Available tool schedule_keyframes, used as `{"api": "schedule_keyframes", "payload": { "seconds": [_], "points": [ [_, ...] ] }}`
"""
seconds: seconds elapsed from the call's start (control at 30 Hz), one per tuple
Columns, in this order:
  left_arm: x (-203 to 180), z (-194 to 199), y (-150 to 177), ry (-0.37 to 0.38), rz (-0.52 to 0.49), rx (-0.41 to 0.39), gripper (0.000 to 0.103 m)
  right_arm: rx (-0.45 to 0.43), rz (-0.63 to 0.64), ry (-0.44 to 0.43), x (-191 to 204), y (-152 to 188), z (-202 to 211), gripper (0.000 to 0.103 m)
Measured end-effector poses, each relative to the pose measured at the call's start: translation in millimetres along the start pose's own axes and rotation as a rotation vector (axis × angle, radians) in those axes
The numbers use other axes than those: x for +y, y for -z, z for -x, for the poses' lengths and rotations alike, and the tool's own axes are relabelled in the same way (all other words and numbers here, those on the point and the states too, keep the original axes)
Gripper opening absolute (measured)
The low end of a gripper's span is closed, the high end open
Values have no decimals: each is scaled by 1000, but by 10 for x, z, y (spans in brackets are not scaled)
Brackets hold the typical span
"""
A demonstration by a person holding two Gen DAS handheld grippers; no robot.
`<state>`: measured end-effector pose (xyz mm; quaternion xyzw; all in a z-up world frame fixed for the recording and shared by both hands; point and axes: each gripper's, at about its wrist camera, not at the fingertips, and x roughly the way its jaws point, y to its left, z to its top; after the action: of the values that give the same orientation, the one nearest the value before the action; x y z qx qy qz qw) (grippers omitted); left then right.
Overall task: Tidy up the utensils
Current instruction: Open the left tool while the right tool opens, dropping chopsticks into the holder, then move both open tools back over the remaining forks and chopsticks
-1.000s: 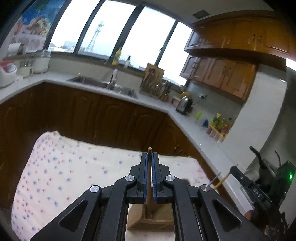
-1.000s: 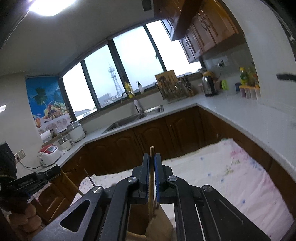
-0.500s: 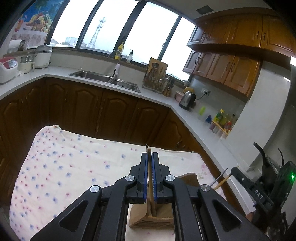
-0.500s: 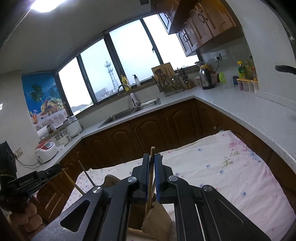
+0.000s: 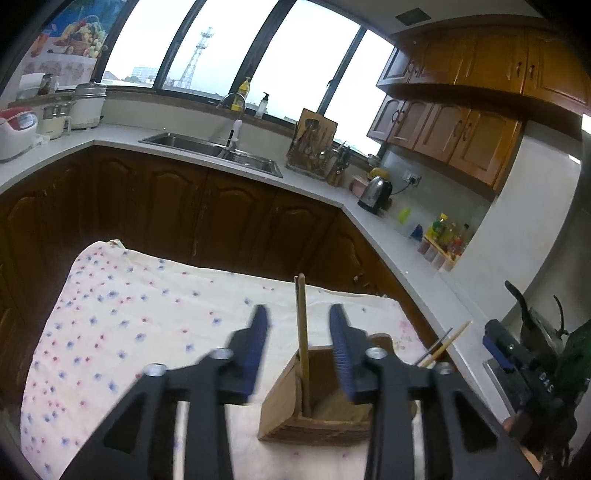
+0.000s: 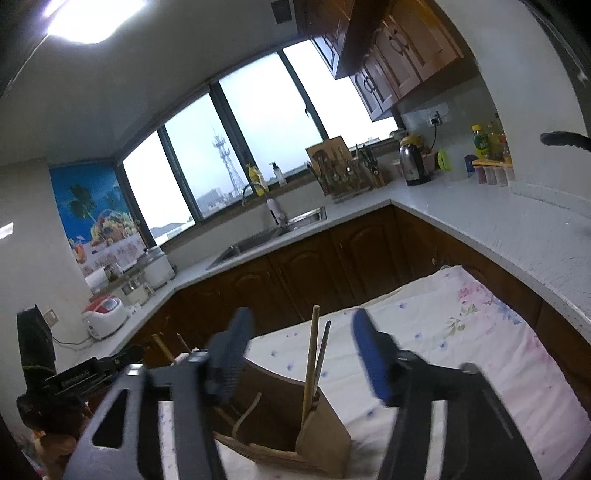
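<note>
The left gripper (image 5: 298, 341) was released, chopsticks (image 5: 302, 343) standing free between its fingers. The right gripper (image 6: 301, 350) gaped likewise around chopsticks (image 6: 314, 363) in the wooden holder (image 6: 325, 443).

You see flat grey daylight pouring through the wide, dark-framed kitchen windows (image 5: 229, 55), blown out to white, while the dark brown wooden base cabinets (image 5: 177, 206) sit dim below. In your right wrist view a rectangular ceiling lamp (image 6: 92, 18) glares at top left. Fisheye bending curves every edge into black corners, and the blue-padded black fingers (image 6: 373, 358) smear with motion blur.
</note>
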<state>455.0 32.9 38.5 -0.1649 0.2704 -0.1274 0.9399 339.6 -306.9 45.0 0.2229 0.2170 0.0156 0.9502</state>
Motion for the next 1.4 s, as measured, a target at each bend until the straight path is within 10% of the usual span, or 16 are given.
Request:
{"api": "schedule_keyframes", "payload": {
  "seconds": [0.2,0.9,1.4],
  "points": [
    [-48,382,242,-44,-24,-32,80,37,-3,-24,-27,162,222,84],
    [-318,1903,1521,-139,12,103,81,173,15,-30,-141,1049,1353,84],
    [-373,2256,1792,-158,-7,178,81,250,41,-4,-188,1516,1554,84]
  ]
}}
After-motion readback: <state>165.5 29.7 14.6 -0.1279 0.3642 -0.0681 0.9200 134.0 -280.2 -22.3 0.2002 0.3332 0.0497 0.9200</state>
